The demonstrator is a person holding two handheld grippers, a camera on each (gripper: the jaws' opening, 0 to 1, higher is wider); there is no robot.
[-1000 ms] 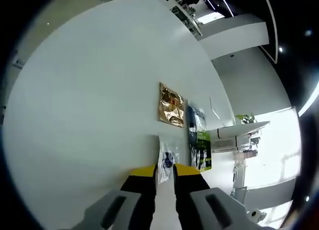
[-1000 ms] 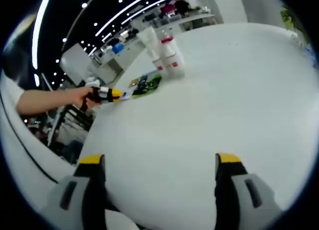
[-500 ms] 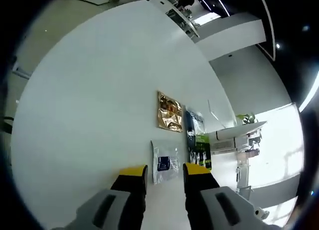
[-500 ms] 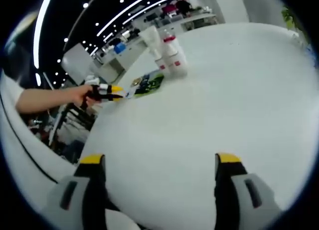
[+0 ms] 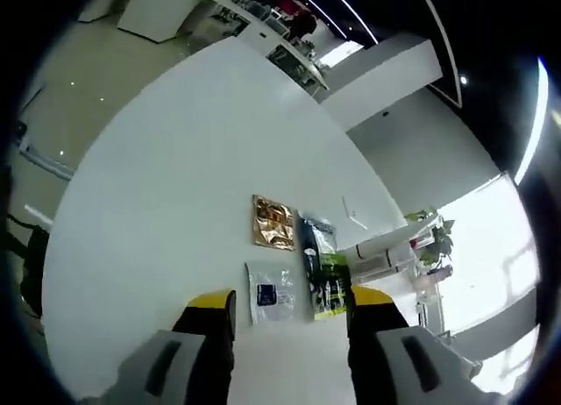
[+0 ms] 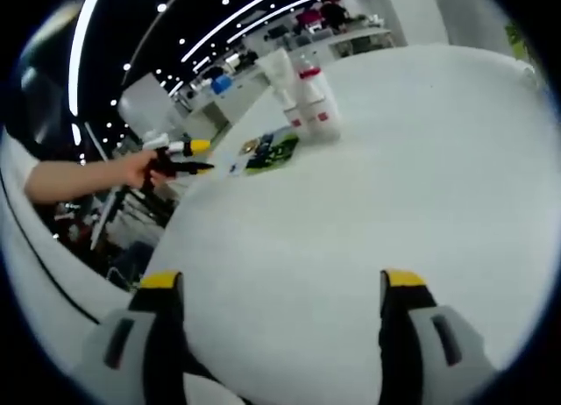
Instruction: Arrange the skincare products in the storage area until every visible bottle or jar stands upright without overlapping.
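Observation:
On the white table (image 5: 175, 177) three flat sachets lie side by side: a gold one (image 5: 273, 223), a clear one with a blue label (image 5: 270, 295) and a dark green one (image 5: 322, 266). My left gripper (image 5: 292, 304) is open just short of the clear sachet, holding nothing. Beyond the sachets stand a white tube (image 5: 383, 246) and a white bottle with red print (image 5: 429, 280). In the right gripper view the tube (image 6: 280, 82) and the red-capped bottle (image 6: 317, 103) are upright beside the sachets (image 6: 267, 151). A hand holds the left gripper (image 6: 202, 157) there. My right gripper (image 6: 280, 287) hangs open and empty over bare table.
The table's rounded edge (image 6: 166, 247) drops off close to the left gripper. Behind it are desks and shelves (image 6: 219, 76) of a lit room. A potted plant (image 5: 436, 238) stands past the bottles. Bare tabletop (image 6: 421, 159) stretches right of the products.
My left gripper, shut on the clear sachet a second ago, has opened, let it go and drawn back. The sachet now lies flat by the others. The right gripper has barely moved.

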